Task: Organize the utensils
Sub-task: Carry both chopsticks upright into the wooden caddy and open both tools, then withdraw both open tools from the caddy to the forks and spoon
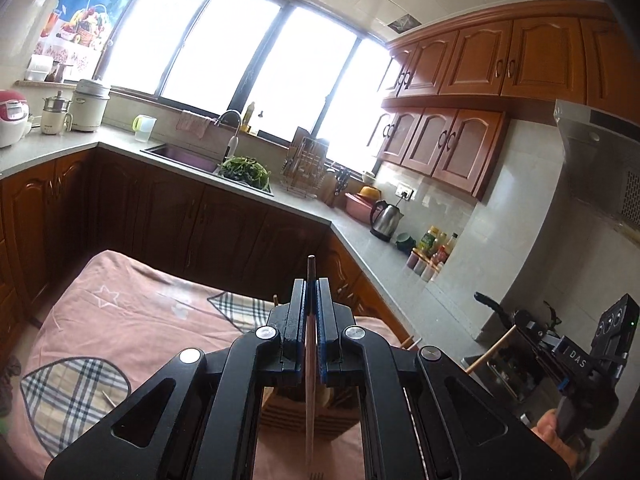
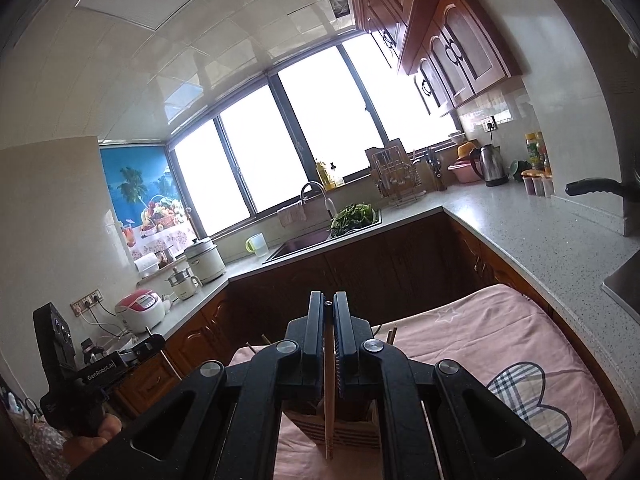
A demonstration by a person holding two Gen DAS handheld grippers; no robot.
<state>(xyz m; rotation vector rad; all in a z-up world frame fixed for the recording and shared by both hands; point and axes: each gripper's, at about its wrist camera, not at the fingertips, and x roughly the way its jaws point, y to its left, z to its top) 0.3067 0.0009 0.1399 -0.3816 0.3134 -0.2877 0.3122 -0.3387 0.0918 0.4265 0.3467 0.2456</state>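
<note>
Both grippers [image 1: 311, 280] [image 2: 329, 294] pinch chopsticks [image 1: 310, 400] [image 2: 329, 420] lengthwise

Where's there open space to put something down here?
The pink cloth is mostly bare between its star print and plaid heart patch. The grey counter is free from the sink corner to the kettle. It is crowded around the wooden holder under both grippers and near the bottles.

A table draped in a pink cloth with plaid patches [image 1: 120, 320] carries the things. A slatted wooden utensil holder [image 2: 340, 436] stands on it near the near edge.
</note>
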